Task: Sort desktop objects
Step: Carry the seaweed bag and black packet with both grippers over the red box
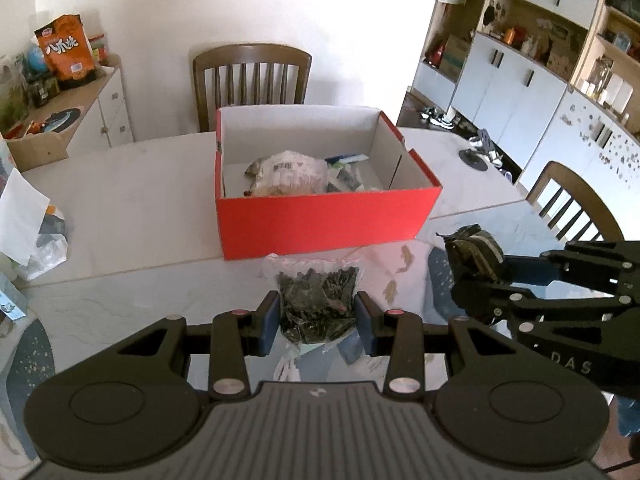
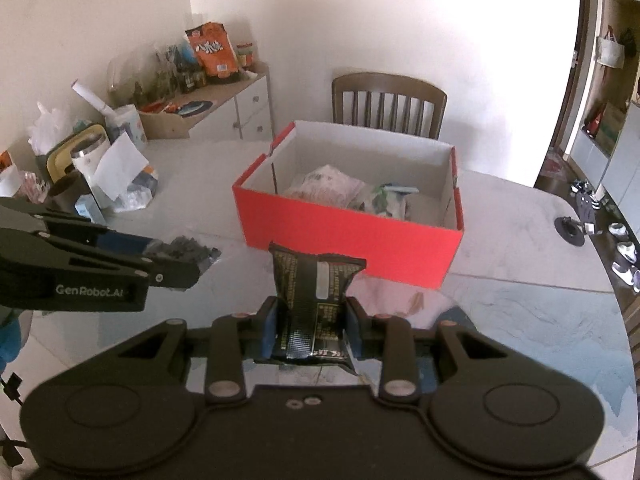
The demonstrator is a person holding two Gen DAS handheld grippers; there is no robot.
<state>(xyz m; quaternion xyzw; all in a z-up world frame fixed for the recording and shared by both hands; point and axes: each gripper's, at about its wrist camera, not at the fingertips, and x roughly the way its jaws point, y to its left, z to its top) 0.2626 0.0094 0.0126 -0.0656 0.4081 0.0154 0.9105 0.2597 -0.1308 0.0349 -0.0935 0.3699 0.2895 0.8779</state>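
My left gripper (image 1: 316, 322) is shut on a clear zip bag of dark dried bits (image 1: 316, 300), held above the table. My right gripper (image 2: 310, 324) is shut on a black snack packet (image 2: 314, 296) with printed text. In the left wrist view the right gripper (image 1: 476, 276) shows at the right edge with that packet (image 1: 474, 254). The right wrist view shows the left gripper (image 2: 176, 264) at the left with its bag (image 2: 184, 252). An open red box (image 1: 320, 220) with white inner walls stands just beyond both grippers and holds several packets, among them a pale wrapped one (image 1: 288, 172).
The pale marble table (image 1: 120, 208) carries a cluster of clutter at its left edge: white paper, plastic bags, a white mug (image 2: 90, 156). A wooden chair (image 1: 252, 76) stands behind the box. A side cabinet bears an orange snack bag (image 1: 68, 48). Another chair (image 1: 576, 204) is at right.
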